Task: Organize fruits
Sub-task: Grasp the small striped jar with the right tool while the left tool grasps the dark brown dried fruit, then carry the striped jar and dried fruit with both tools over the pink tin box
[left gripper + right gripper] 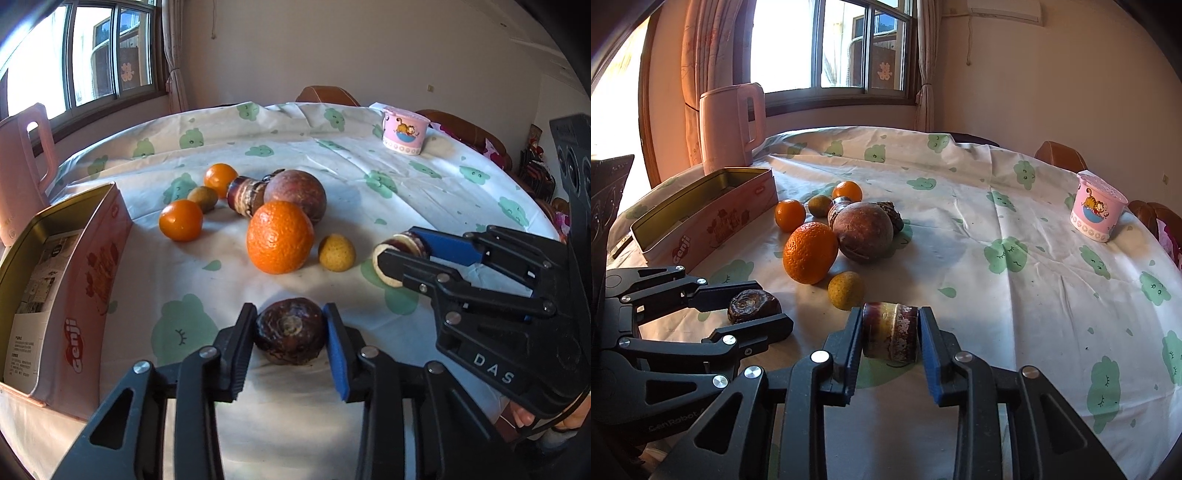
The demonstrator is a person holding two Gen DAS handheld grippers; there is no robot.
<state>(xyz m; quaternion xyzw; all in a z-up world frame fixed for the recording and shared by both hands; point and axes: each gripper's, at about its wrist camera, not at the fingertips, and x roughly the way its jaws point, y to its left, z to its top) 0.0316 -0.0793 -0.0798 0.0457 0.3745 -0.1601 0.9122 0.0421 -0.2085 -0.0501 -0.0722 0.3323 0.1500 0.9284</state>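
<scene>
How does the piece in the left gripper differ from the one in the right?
The dark brown round corm in the left gripper is bulbous; the purple-and-cream banded cane piece in the right gripper is a short cylinder, lying sideways. Both are clamped and rest on the tablecloth.

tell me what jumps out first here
The big orange stands out mid-table among the smaller fruits. In front of it, the left gripper is shut on a dark water chestnut, and the right gripper on a short sugarcane piece.
</scene>
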